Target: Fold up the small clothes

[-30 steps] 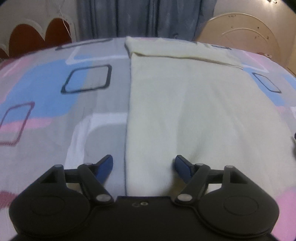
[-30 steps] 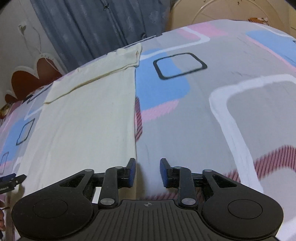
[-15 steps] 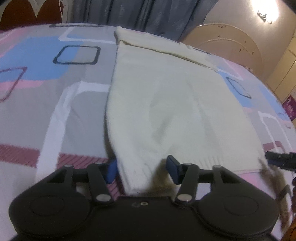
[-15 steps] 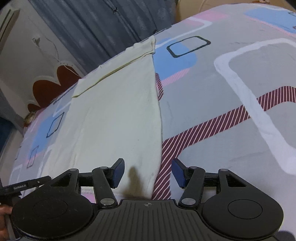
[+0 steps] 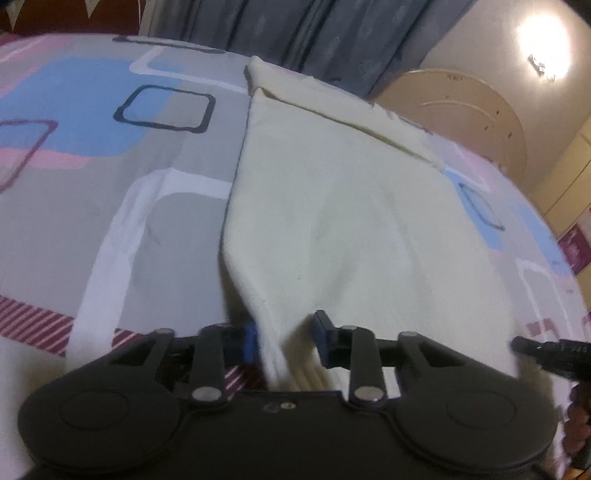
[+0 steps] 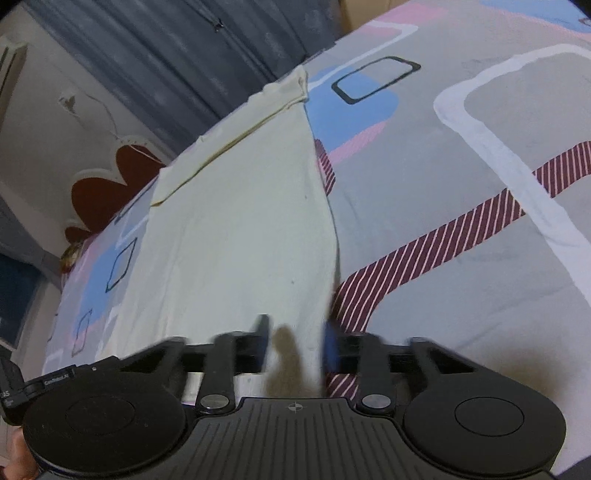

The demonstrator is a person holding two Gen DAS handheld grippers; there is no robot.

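A cream garment (image 5: 332,206) lies lengthwise on the patterned bedsheet (image 5: 110,192); its cloth is pale, plain and soft, with a stitched fold line across the far end and shallow creases near the middle; the near corners are raised off the sheet. The left gripper (image 5: 282,338) has the near left corner bunched between its blue fingers (image 5: 250,339), jaws partly apart with cloth filling the gap; the right gripper (image 6: 295,341) straddles the near right corner likewise, blurred. Dark curtains (image 5: 295,33) hang beyond the bed.
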